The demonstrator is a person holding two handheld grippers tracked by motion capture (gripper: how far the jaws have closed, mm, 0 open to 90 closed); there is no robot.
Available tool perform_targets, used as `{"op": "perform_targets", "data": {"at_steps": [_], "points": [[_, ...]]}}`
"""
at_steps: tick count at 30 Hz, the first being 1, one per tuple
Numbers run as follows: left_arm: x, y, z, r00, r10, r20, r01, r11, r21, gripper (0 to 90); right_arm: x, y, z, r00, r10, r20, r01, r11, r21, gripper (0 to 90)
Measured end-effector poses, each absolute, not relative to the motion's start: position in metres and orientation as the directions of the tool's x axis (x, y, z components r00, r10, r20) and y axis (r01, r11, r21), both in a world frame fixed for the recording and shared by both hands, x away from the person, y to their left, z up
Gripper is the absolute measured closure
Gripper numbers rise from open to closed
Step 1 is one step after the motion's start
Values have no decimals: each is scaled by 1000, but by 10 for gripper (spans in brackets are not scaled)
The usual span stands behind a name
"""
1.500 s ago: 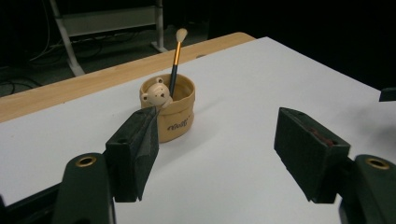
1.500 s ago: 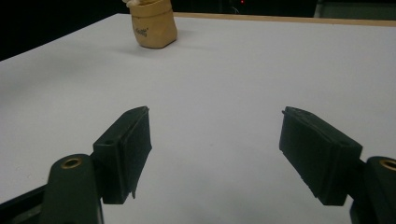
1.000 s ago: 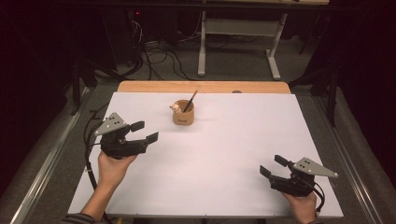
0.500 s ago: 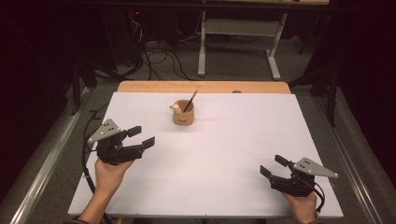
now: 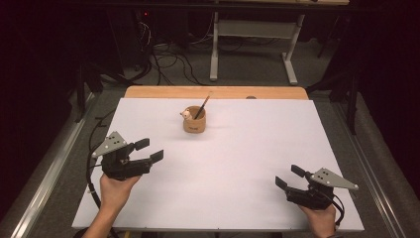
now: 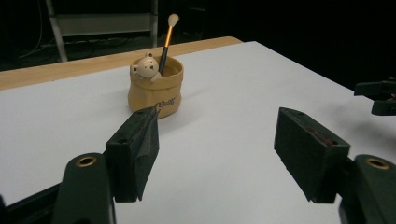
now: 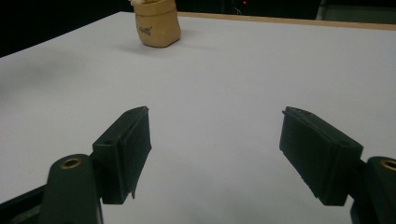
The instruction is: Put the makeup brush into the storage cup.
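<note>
A tan sack-shaped pot (image 5: 194, 122) with a small bear figure on its rim stands at the back middle of the white table top (image 5: 237, 163). A thin brush (image 6: 165, 43) leans in the pot (image 6: 156, 91), tip upward. My left gripper (image 5: 150, 150) hovers at the near left, its jaws open and empty and aimed toward the pot; in its own view the left gripper (image 6: 217, 130) has bare table between its pads. My right gripper (image 5: 288, 176) sits at the near right, open and empty. The pot (image 7: 156, 24) lies far ahead of the right gripper (image 7: 215, 119).
A wooden strip (image 5: 218, 92) runs along the table's far edge. Metal rails (image 5: 47, 183) flank the table on both sides. Behind it are floor cables (image 5: 168, 54) and a white desk frame (image 5: 252, 34). The right gripper (image 6: 380, 95) shows at the edge of the left gripper view.
My left gripper has drawn back a little toward the near-left corner, jaws still open. The right gripper and the pot have not moved.
</note>
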State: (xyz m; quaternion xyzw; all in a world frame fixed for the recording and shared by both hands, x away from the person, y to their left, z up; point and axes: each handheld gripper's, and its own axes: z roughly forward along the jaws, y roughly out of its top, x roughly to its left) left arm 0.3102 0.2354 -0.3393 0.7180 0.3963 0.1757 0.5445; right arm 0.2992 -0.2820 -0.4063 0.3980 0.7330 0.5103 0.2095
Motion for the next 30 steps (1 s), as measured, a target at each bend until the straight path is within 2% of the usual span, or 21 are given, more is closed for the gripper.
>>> {"op": "perform_targets", "data": {"at_steps": [30], "points": [[301,234,-357,615,765,-190,407,-101,908,310,299,-279,-406,-603,792,96,372,173,912,264]]}}
